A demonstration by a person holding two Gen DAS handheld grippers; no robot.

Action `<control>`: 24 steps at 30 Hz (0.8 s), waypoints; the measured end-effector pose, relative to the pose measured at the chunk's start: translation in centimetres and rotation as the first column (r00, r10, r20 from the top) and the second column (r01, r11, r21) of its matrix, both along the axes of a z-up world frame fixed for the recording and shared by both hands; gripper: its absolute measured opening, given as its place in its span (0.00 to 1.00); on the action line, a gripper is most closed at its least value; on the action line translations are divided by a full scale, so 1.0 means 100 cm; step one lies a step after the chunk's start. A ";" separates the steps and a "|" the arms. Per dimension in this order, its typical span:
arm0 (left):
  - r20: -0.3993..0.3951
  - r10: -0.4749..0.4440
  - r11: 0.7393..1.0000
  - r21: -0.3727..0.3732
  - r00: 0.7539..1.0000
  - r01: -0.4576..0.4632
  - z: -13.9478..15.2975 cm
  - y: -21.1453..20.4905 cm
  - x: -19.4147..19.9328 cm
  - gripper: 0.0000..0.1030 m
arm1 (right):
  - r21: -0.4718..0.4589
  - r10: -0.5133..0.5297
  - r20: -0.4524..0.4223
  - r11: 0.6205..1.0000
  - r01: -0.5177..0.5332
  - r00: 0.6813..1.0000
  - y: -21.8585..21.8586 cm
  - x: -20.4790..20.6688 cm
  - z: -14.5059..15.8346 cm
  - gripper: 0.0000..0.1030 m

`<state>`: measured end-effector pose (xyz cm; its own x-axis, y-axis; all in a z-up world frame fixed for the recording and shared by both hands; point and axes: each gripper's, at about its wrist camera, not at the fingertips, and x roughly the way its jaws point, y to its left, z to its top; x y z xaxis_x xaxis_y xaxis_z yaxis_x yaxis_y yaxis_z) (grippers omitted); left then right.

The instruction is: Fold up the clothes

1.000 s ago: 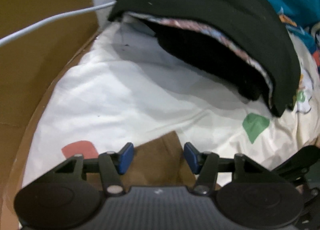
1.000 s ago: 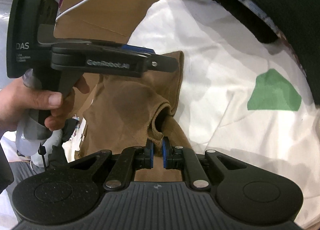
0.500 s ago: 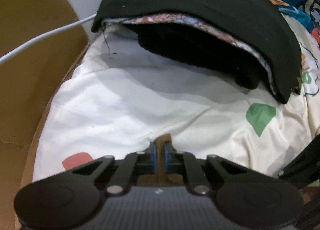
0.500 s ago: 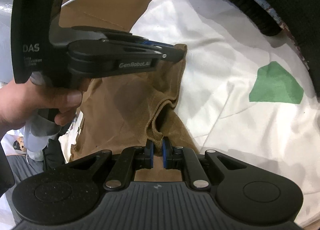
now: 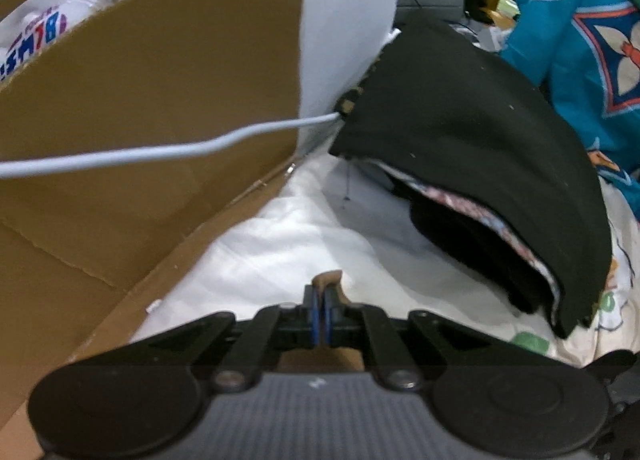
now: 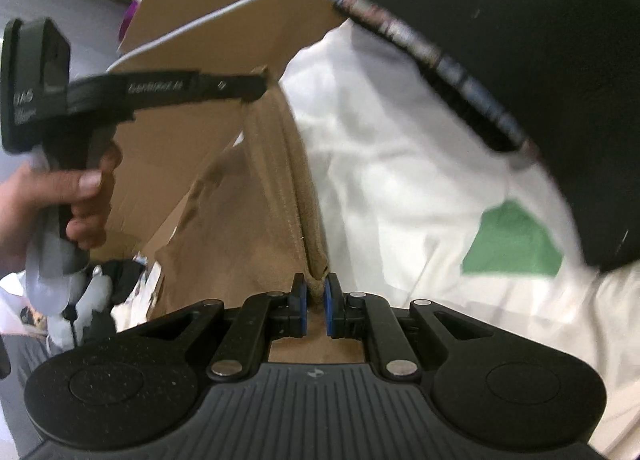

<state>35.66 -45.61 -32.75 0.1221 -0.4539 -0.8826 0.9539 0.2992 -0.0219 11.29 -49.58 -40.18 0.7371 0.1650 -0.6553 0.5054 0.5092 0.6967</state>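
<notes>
A tan brown garment (image 6: 256,219) hangs stretched between my two grippers above a white bedsheet (image 6: 384,163). My left gripper (image 5: 321,310) is shut on one corner of the garment (image 5: 330,280); it also shows in the right wrist view (image 6: 256,89), held by a hand. My right gripper (image 6: 315,302) is shut on the garment's other corner, the seam edge (image 6: 316,280) pinched between the blue pads. Most of the cloth hangs below, out of the left wrist view.
A stack of folded dark clothes (image 5: 480,163) lies on the sheet to the right. A cardboard box wall (image 5: 140,131) stands at the left, crossed by a white cable (image 5: 160,147). Teal patterned fabric (image 5: 580,39) is at the far right.
My left gripper closed on the garment's corner. Both grippers then rose, lifting the garment off the sheet and pulling its edge taut between them.
</notes>
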 end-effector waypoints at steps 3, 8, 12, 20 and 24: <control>0.006 0.031 0.999 -0.024 1.000 -0.031 0.004 -0.004 0.007 0.03 | -0.073 -0.006 -0.004 0.997 0.006 1.000 -0.013 0.002 0.006 0.06; 0.030 0.085 0.996 -0.042 0.996 -0.083 0.001 -0.012 0.023 0.03 | -0.193 -0.003 -0.015 0.981 0.000 1.000 -0.033 0.019 0.018 0.06; 0.042 0.116 0.992 -0.045 0.992 -0.114 -0.005 -0.014 0.036 0.03 | -0.279 0.020 -0.047 0.960 -0.032 0.999 -0.040 0.037 0.024 0.07; 0.037 0.145 0.988 -0.065 0.989 -0.143 -0.017 -0.008 0.052 0.03 | -0.409 0.049 -0.132 0.907 -0.099 0.990 -0.042 0.063 0.031 0.06; 0.033 0.166 0.983 -0.085 0.986 -0.163 -0.021 -0.006 0.060 0.03 | -0.458 0.048 -0.162 0.881 -0.119 0.986 -0.038 0.082 0.035 0.07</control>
